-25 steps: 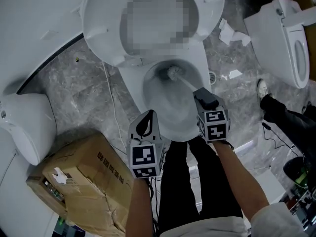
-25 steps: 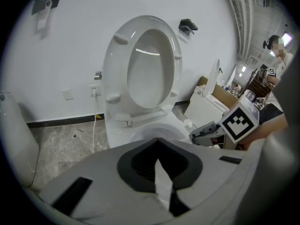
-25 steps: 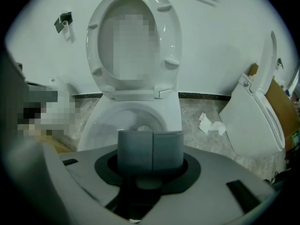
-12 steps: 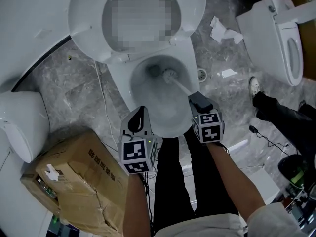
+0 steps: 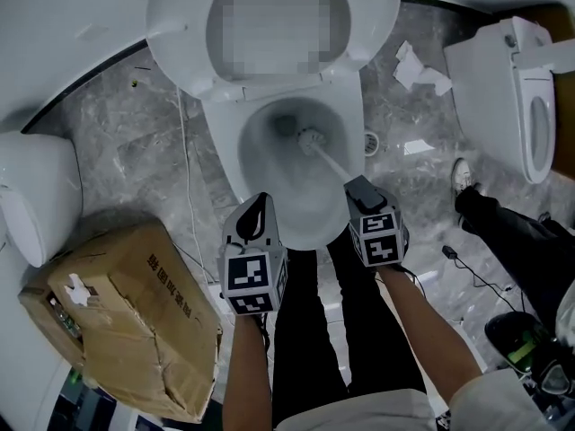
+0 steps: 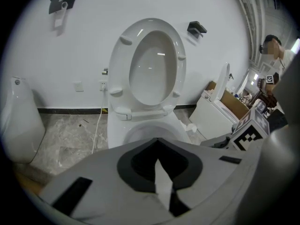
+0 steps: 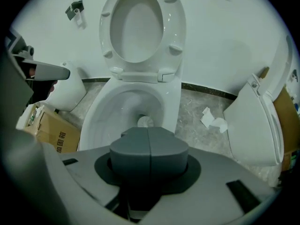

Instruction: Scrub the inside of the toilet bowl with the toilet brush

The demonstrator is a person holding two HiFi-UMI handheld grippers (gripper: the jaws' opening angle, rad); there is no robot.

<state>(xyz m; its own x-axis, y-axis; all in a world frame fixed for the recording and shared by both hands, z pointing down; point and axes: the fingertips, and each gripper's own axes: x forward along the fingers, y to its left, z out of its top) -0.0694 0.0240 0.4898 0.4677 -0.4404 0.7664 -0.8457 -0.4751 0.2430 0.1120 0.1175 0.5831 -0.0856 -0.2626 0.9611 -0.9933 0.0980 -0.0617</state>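
Note:
A white toilet (image 5: 359, 106) stands with its seat and lid raised against the wall. In the head view the toilet brush (image 5: 311, 138) has its white head low inside the bowl, right of the middle. Its pale handle slants down to my right gripper (image 5: 358, 188), which is shut on it above the bowl's front right rim. In the right gripper view the brush head (image 7: 145, 122) shows just past my right gripper (image 7: 149, 150). My left gripper (image 5: 265, 206) hovers over the front left rim, shut and holding nothing. The left gripper view looks over my left gripper (image 6: 160, 168) at the raised seat (image 6: 147, 64).
A battered cardboard box (image 5: 126, 308) lies on the floor at the left. A white fixture (image 5: 31, 205) stands beyond it. A second toilet (image 5: 517, 83) is at the right, with crumpled paper (image 5: 418, 68) near it. Another person's leg and shoe (image 5: 490, 212) are at the right. A white cable (image 5: 187, 151) runs beside the bowl.
The brush head has slid from the middle back of the bowl toward its right side, with my right gripper following. The head camera has shifted a little.

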